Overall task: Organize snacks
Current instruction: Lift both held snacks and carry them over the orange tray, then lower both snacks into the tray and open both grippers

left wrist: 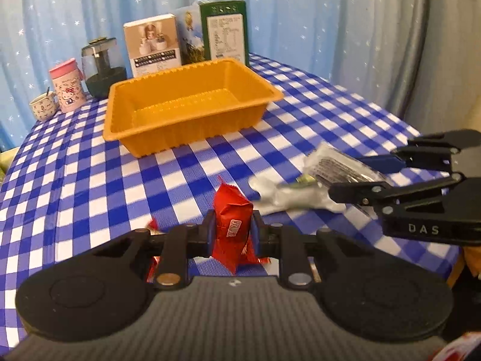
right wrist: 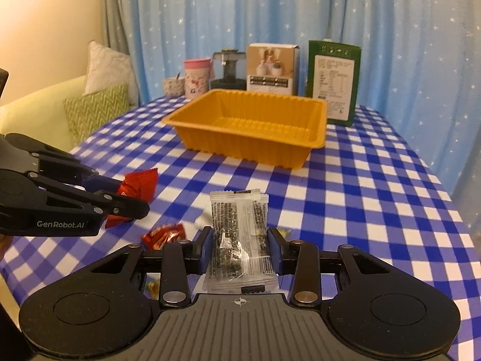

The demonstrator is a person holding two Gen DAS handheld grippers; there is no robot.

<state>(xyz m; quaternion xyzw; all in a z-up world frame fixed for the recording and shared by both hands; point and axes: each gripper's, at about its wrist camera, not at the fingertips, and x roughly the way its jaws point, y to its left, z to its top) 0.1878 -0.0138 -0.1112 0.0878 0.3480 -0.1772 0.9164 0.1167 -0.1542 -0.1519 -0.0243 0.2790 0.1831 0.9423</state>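
My left gripper (left wrist: 233,228) is shut on a red snack packet (left wrist: 231,225), held upright above the checked tablecloth; the same red snack packet (right wrist: 138,185) shows in the left gripper (right wrist: 132,195) at the left of the right wrist view. My right gripper (right wrist: 240,248) is shut on a clear packet of dark snacks (right wrist: 239,234), lifted off the cloth. That clear packet (left wrist: 339,165) appears in the right gripper (left wrist: 360,177) at the right of the left wrist view. An empty orange tray (left wrist: 192,138) (right wrist: 249,147) stands further back, apart from both grippers.
Another red packet (right wrist: 163,234) and a white wrapper (left wrist: 288,195) lie on the cloth near the grippers. Behind the tray stand a small cup (left wrist: 43,106), a pink cup (left wrist: 66,88), a dark jar (left wrist: 102,69), a beige box (left wrist: 153,43) and a green box (left wrist: 225,31). A sofa with cushions (right wrist: 96,102) sits left.
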